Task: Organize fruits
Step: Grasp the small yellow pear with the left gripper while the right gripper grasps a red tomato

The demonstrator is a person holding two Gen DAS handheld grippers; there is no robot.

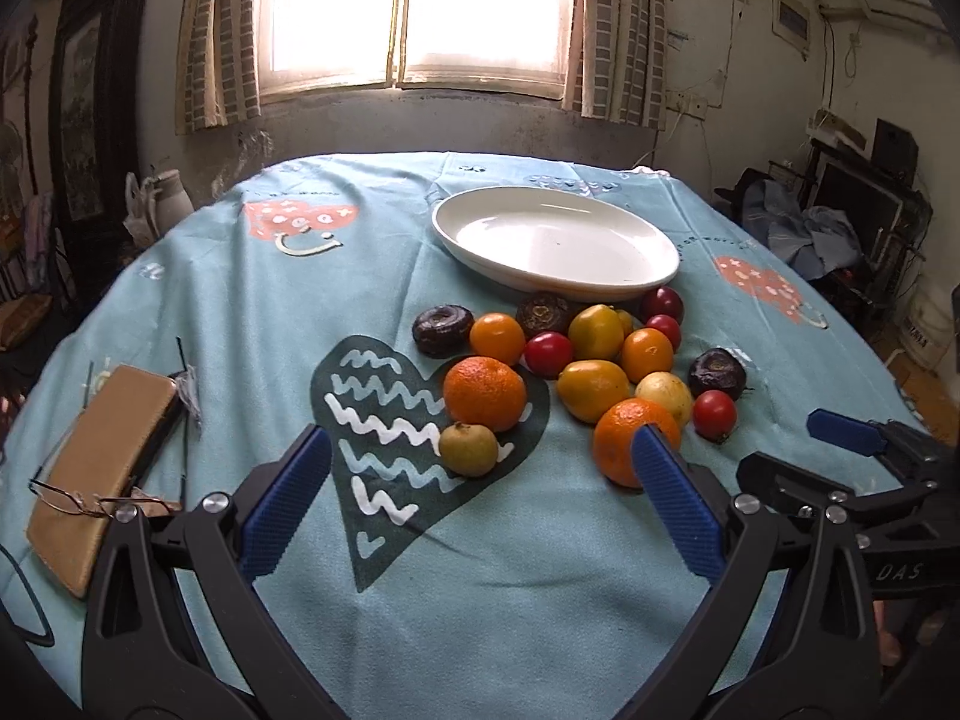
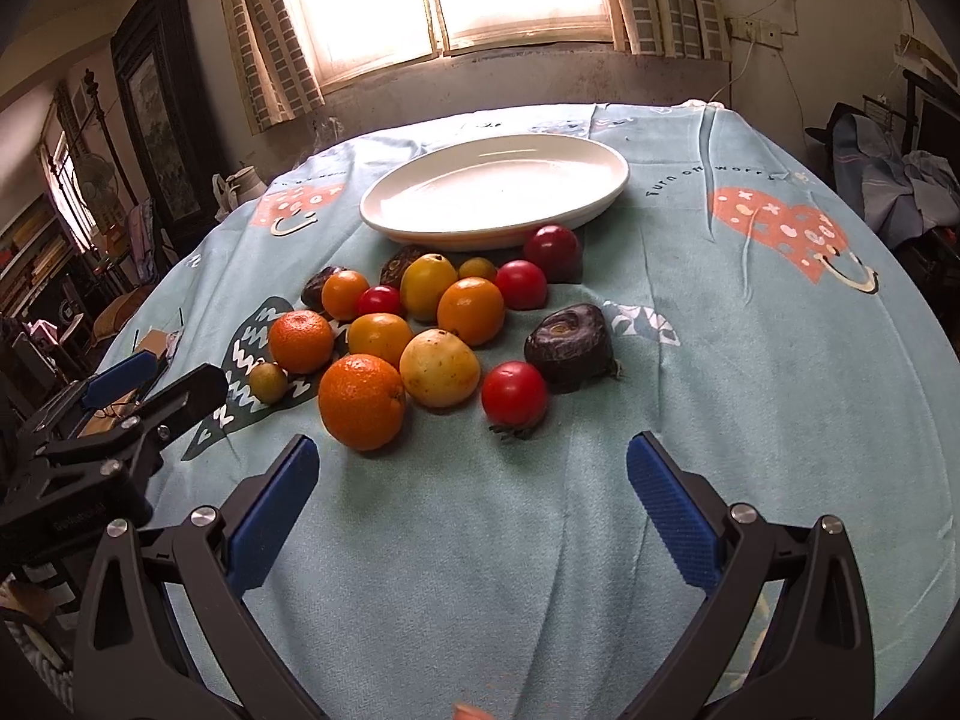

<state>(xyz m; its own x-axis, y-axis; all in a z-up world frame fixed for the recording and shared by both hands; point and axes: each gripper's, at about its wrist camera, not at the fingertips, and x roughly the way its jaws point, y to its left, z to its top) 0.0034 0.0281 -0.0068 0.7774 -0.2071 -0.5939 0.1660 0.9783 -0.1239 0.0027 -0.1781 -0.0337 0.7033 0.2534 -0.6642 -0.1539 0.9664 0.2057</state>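
1. On the tabletop (image 2: 750,360), mixed round fruits (image 2: 420,324) cluster before the white oval plate (image 2: 492,192).
2. Left tool (image 1: 480,450) — jaws apart, near the large orange (image 1: 624,438).
3. Right tool (image 2: 474,456) — apart, holding nothing.

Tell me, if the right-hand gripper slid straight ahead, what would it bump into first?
Probably the round red tomato nearest the open right gripper; the large orange sits slightly left of that line. Depth is hard to judge.
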